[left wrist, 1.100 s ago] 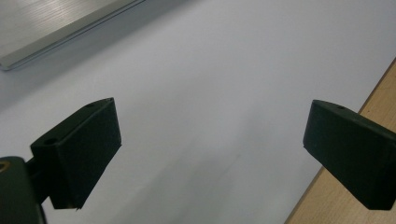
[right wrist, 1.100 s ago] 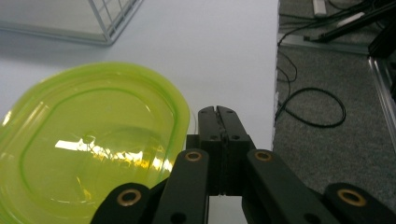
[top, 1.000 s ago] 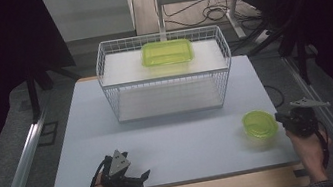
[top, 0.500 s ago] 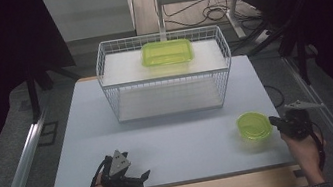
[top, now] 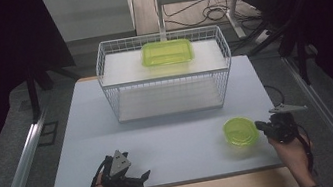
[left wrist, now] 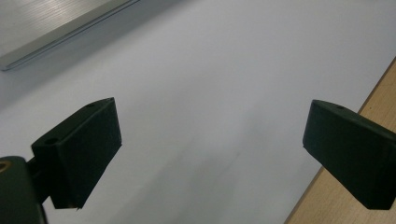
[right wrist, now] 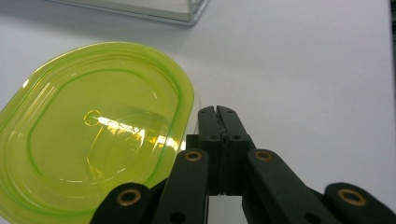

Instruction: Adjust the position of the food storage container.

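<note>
Just beside the small green container (top: 240, 131), at its right rim, the right tool (top: 260, 125) is seen with its jaws pressed together on nothing. The container is set on the tabletop (top: 171, 133), in front of the wire basket (top: 167, 75). The left tool (top: 140, 178), well to the container's left, is held with its jaws apart.

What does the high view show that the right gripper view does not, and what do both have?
High view alone: the whole wire basket with a rectangular green container on its upper shelf, and the left tool near the table's front edge. Right gripper view alone: the right tool close up, jaws pressed together beside the small green container's rim, nothing between them. Both: the small green container and the white tabletop.
</note>
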Tool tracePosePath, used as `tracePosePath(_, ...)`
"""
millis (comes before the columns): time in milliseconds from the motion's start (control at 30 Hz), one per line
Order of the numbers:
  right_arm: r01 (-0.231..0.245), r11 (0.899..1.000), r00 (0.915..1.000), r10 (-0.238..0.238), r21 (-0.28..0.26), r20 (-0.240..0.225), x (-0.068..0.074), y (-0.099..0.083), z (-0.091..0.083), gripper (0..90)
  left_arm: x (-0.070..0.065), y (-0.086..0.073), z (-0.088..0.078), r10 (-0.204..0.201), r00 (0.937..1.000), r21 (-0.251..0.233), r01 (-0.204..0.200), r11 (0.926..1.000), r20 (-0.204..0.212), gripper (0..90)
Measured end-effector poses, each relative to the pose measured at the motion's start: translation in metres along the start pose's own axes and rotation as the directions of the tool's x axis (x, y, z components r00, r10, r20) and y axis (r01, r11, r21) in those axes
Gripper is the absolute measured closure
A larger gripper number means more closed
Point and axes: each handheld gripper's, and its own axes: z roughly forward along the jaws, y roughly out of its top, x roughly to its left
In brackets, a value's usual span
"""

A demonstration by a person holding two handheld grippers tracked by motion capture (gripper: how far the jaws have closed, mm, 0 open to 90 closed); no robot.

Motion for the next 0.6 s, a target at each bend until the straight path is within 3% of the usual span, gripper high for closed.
tracePosePath(267,0.021,1.000,0.9989,-0.020,0.007,-0.041,0.016,0.001,0.004,88.6,0.000,0.000,0.000,0.002,1.0000,0.001,-0.002,1.0000,0.000,4.2)
tracePosePath(600,-0.005,0.999,0.9988,0.007,0.034,-0.049,0.009,-0.010,-0.002,88.5,0.000,0.000,-0.001,0.006,1.0000,0.002,-0.006,1.0000,-0.003,4.2)
